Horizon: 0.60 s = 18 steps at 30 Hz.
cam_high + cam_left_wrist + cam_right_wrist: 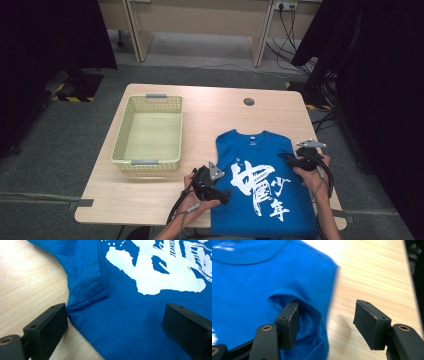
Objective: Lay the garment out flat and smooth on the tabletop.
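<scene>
Blue T-shirt (260, 180) laid flat, print up, on the near right part of the surface (210, 107), its hem hanging over the near edge, presumably spread for folding. Left gripper (221, 196) rests at the shirt's left edge below the folded-in sleeve (86, 282), fingers (47, 326) spread, one on wood, one over cloth. Right gripper (289, 157) meets the right edge; its fingers (289, 322) stand apart, one tucked under a raised fold, likely preparing a pinch. White brush characters fill the chest; "JEANS" is partly legible. An empty green basket (120, 145) stands at left
</scene>
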Motion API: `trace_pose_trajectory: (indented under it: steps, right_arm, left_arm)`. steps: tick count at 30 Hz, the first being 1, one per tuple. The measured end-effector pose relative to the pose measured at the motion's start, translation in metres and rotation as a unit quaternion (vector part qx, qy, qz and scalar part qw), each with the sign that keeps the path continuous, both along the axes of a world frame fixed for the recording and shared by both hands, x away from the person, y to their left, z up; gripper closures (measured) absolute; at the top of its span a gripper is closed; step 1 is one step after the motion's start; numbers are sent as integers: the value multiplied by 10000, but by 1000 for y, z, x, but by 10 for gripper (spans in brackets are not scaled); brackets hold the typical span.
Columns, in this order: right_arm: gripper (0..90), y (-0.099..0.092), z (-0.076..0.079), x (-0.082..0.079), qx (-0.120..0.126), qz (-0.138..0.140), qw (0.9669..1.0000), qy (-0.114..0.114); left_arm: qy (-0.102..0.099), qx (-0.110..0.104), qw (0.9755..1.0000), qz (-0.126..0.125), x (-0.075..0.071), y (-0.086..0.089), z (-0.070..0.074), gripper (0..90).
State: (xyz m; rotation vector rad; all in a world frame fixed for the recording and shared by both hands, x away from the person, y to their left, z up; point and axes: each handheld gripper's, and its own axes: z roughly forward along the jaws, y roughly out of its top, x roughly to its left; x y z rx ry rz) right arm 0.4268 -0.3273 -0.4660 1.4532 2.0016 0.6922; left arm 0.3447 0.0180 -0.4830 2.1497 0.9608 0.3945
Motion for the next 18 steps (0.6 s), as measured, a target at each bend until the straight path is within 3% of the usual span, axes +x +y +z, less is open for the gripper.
trace_pose_trajectory:
  steps: [2,4,9,18]
  right_arm:
    - [381,-11,0,-1,201,-174,9996,-16]
    - [375,-22,0,-2,141,-354,9993,-36]
    - [354,-44,2,-6,425,-678,9968,-64]
    - [316,-63,5,-21,622,-778,9950,13]
  left_arm:
    - [-2,-1,10000,3,0,0,0,50]
    - [-2,-1,10000,2,0,0,0,50]
    - [-1,0,10000,2,0,0,0,50]
    - [-2,7,10000,1,0,0,0,50]
